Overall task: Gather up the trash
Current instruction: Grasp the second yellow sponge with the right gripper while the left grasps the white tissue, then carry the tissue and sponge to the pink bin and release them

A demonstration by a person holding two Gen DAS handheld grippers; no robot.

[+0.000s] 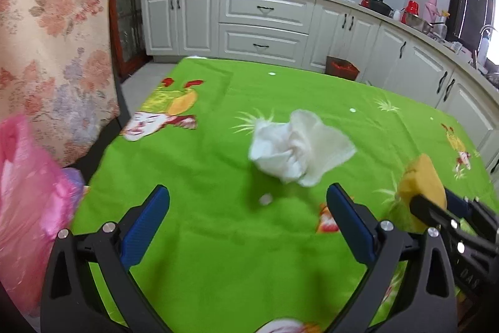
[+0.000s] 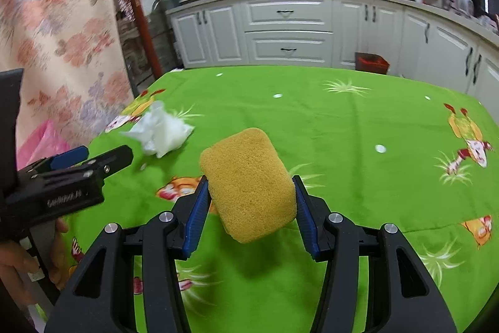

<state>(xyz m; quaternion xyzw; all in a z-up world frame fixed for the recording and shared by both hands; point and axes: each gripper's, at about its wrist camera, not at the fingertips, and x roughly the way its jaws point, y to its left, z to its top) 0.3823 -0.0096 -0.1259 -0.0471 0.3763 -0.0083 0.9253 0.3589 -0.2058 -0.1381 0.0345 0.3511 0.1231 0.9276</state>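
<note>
The left gripper [image 1: 248, 208] is standing wide open above the green tablecloth [image 1: 218, 255], w/ nothing between its blue pads [image 1: 146, 227]. The crumpled white tissue [image 1: 299, 142] is lying on the cloth just in front of the open fingers, a bit toward the right one, and it is not touching them. A small white scrap [image 1: 265, 199] is lying on the cloth between the tissue and the gripper. More small white dots are lying farther on the cloth, e.g. one [image 1: 352, 110] behind the tissue.

The right gripper [image 2: 249, 192] is squeezing a yellow sponge [image 2: 249, 183] between its two blue pads [image 2: 196, 214]; the sponge is hanging above the cloth, tilted, and its shadow is falling on the cloth under it. In the left wrist view the sponge [image 1: 421, 192] is showing at the right edge, near the left gripper's right finger.

In the right wrist view the tissue [image 2: 162, 131] is lying to the left of the sponge, just ahead of the left gripper [image 2: 93, 159]. A pink plastic bag [image 1: 28, 208] is hanging at the left of the table, beside a flowered curtain [image 1: 53, 36]. A red bin [image 2: 371, 63] is standing on the floor by the white cabinets [image 2: 287, 33], beyond the table's far edge.
</note>
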